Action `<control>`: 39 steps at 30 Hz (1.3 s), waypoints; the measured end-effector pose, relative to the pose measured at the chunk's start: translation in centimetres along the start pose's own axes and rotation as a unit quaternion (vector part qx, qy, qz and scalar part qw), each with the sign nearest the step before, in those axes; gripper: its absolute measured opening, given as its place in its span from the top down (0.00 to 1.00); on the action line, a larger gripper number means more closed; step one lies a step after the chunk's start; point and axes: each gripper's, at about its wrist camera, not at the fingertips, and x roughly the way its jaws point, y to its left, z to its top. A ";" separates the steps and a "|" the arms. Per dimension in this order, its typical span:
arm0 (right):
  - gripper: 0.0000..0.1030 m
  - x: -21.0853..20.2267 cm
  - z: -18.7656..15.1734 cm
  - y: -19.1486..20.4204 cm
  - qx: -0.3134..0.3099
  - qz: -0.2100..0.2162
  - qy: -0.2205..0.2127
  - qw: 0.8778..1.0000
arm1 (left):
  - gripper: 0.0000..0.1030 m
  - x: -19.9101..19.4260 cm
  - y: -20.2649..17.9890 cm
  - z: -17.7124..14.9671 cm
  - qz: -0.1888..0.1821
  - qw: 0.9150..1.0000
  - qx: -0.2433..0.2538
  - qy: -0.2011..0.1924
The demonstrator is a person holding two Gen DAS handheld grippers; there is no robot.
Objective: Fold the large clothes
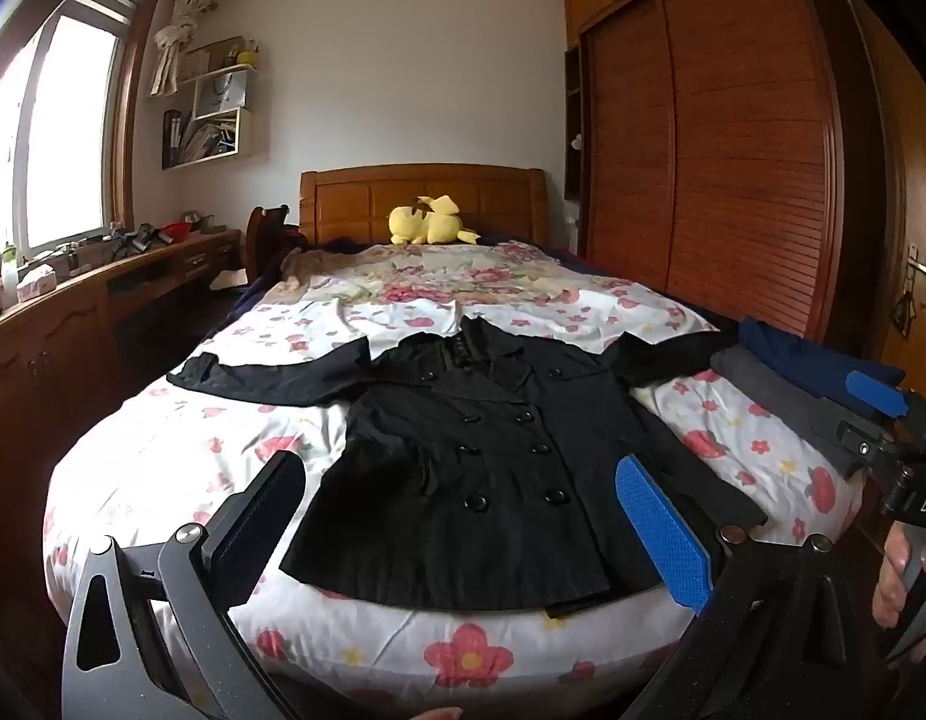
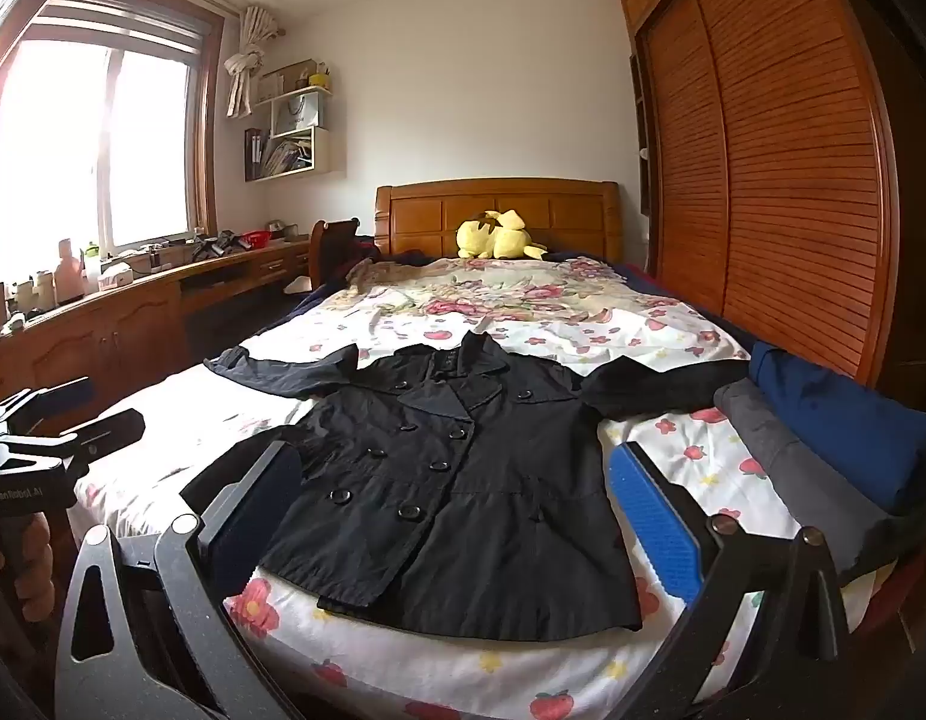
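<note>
A black double-breasted coat (image 1: 487,456) is spread flat, front up, on the flower-printed bed (image 1: 163,456). Its long axis runs along the bed: the collar is pointed toward the headboard (image 1: 424,198), the hem toward the foot. Both sleeves are stretched out sideways. The left tongs (image 1: 457,516) and right tongs (image 2: 457,510) are held spread wide above the hem, nothing pinched. Folded clothes (image 2: 835,438) are stacked beside the right sleeve.

Yellow plush toy (image 1: 430,221) by wooden headboard (image 1: 343,201)
</note>
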 end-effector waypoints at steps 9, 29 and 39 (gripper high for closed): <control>0.00 0.0 -0.1 -0.1 0.001 0.001 -0.002 1.000 | 0.00 0.0 0.4 0.5 -0.002 1.000 0.004 0.001; 0.00 -0.2 0.0 -0.2 0.004 0.003 -0.003 1.000 | 0.00 -0.6 -0.2 0.0 0.007 1.000 0.010 -0.011; 0.00 -0.2 -0.1 -0.4 0.005 0.003 -0.003 1.000 | 0.00 -0.7 -0.2 0.0 0.007 1.000 0.012 -0.014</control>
